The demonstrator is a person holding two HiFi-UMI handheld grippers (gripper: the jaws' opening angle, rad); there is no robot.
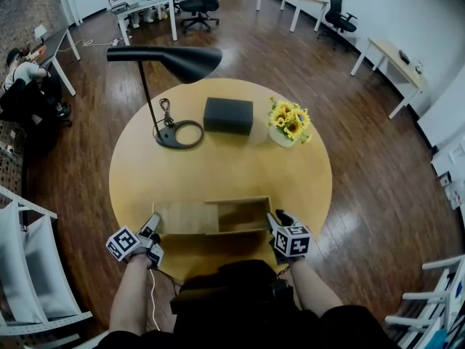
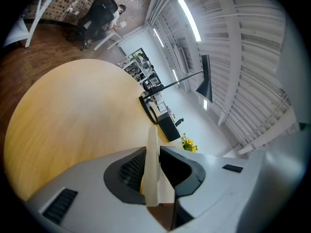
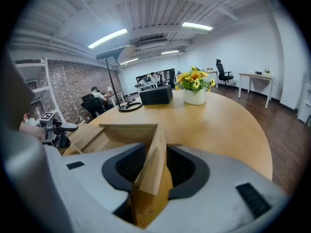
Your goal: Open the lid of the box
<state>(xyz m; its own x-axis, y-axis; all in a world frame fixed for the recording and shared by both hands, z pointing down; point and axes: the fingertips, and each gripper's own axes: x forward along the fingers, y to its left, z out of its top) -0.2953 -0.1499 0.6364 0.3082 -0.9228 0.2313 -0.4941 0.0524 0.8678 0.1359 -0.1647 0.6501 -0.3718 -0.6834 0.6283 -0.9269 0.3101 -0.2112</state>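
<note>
Left gripper point(image 1: 153, 227) pinches thin lid point(image 1: 187, 218); right gripper point(image 1: 275, 225) clamps wooden box wall point(image 3: 154, 164).

Wooden box point(image 1: 245, 201), lid point(image 1: 185, 218) half open

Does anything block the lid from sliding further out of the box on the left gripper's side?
Nothing visible does. The left gripper is shut on the end of the lid, the right gripper on the right wall of the box. The lamp, black case and flowers stand across the table.
</note>
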